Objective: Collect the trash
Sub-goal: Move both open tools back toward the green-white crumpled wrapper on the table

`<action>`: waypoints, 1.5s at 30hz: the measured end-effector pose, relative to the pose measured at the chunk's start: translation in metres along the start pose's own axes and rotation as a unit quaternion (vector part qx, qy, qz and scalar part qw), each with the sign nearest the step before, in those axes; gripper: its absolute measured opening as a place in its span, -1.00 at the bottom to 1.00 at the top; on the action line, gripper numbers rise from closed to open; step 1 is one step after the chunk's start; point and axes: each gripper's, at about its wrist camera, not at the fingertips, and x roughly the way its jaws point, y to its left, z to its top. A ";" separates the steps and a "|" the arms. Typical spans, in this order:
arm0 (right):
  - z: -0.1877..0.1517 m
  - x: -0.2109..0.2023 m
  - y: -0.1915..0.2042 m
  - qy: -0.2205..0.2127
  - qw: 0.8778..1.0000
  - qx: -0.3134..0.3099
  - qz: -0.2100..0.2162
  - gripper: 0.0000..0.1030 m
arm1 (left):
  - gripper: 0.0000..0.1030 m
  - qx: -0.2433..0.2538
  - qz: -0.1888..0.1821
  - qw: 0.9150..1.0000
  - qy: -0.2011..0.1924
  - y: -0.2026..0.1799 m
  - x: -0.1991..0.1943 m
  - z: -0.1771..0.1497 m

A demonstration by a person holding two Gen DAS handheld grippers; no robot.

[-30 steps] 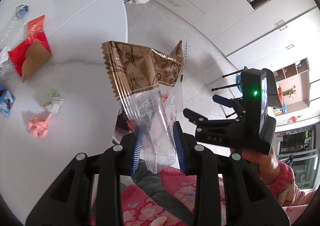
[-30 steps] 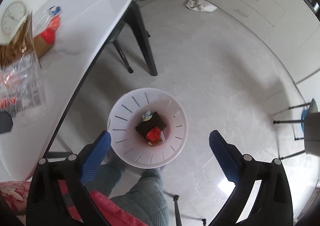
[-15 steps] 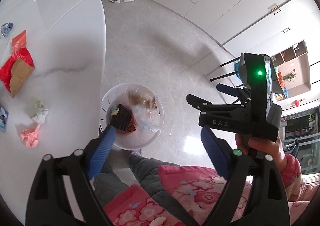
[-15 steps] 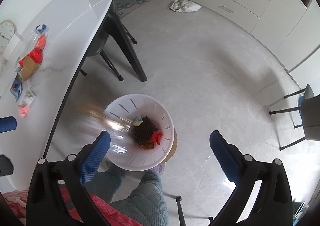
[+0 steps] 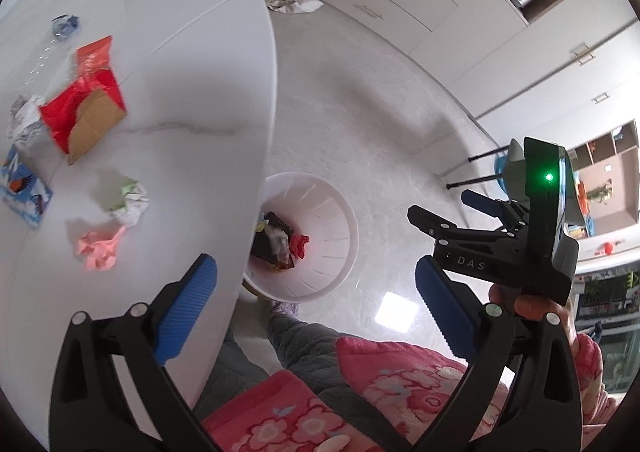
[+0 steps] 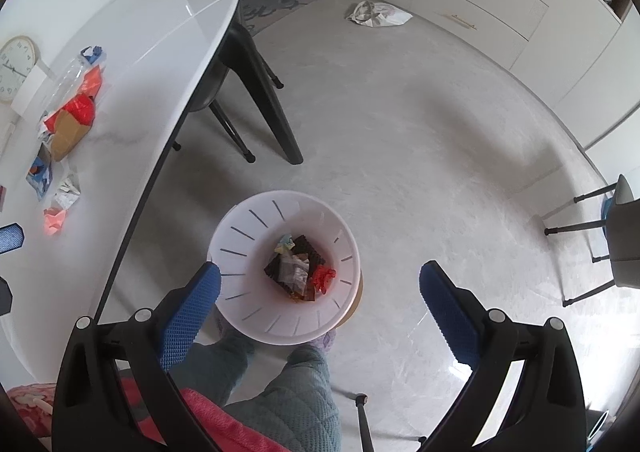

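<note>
My left gripper hangs over the white bin beside the table edge; its jaws are opening wide with nothing between them. The gold-and-clear wrapper lies in the bin on a dark tray and red scraps. The right gripper is open and empty above the same bin. On the table lie a red packet with brown card, a crumpled green-white paper, a pink crumpled scrap, a blue-white packet and a clear bottle.
The white oval table fills the left side. Black chair legs stand under it. A cloth bag lies on the floor by the cabinets. A stool stands at the right. The person's legs are just below the bin.
The left gripper, shut on the gold-and-clear wrapper a second ago, opened; the wrapper fell into the bin. The right gripper stayed open over the bin.
</note>
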 end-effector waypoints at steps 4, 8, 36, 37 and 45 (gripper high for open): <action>0.004 0.000 0.013 0.000 1.000 -0.012 0.008 0.92 | 0.85 -0.018 0.009 1.000 -0.009 0.008 -0.004 -0.004; 0.012 0.001 0.032 0.000 0.999 -0.033 0.026 0.92 | 0.85 -0.055 0.019 0.998 -0.024 0.028 -0.012 -0.007; 0.049 0.040 0.268 0.005 0.930 -0.328 0.166 0.45 | 0.85 -0.290 0.104 0.948 -0.079 0.167 -0.078 -0.087; 0.047 0.041 0.269 0.007 0.929 -0.332 0.165 0.33 | 0.85 -0.291 0.105 0.948 -0.077 0.170 -0.077 -0.087; 0.054 0.045 0.257 0.024 0.934 -0.312 0.171 -0.37 | 0.85 -0.269 0.093 0.957 -0.058 0.168 -0.065 -0.074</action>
